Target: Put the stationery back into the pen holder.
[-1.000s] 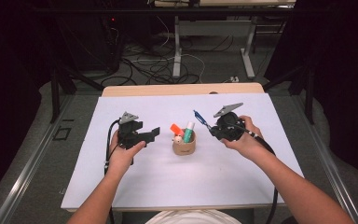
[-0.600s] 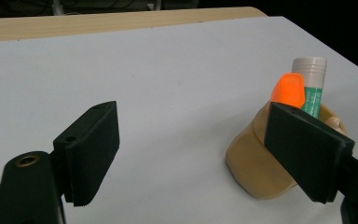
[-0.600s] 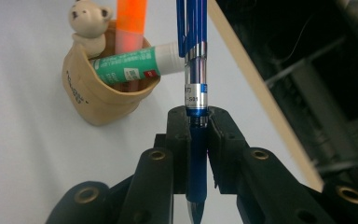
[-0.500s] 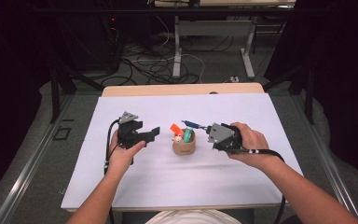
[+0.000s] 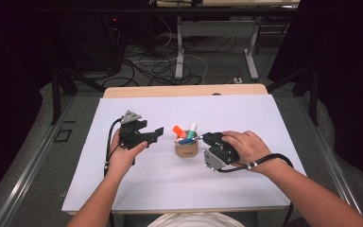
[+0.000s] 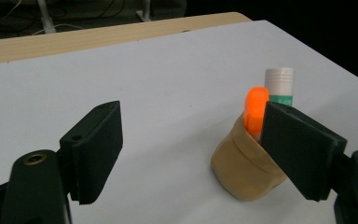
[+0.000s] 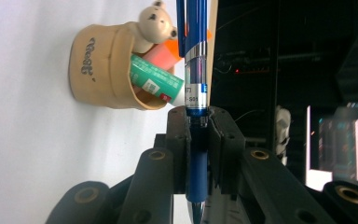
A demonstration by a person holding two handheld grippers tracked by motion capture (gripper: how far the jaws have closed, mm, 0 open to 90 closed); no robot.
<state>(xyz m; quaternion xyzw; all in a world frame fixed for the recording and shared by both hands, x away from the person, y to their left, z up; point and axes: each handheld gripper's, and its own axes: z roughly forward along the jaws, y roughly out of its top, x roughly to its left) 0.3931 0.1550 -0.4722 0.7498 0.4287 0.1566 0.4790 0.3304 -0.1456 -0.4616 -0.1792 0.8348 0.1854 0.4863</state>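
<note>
- Left tongs [image 5: 157,133] hang over the white worktop [image 5: 123,189] to the left of the holder with the jaws apart and nothing between them; they have just been narrowing a little. Their pads [image 6: 98,144] are flat black slabs with a finely ribbed face.
- Pen holder [image 5: 186,148]: a small tan pot, matte like wood or ceramic, with a bear figure [image 7: 156,25] on its rim and lettering on its side. It stands mid-worktop between the hands.
- Inside it lean an orange marker [image 6: 255,109] and a white-capped glue stick [image 6: 279,84] with a green label.
- Blue pen [image 7: 193,70]: glossy plastic barrel with a chrome band, lying across the holder's mouth.
- Right tongs [image 7: 197,135] are clamped tight on the pen's barrel.
- To finish well, I would tip the pen steeper, aim its end into the gap beside the glue stick, and loosen only once it rests inside, so the light pot does not topple.
</note>
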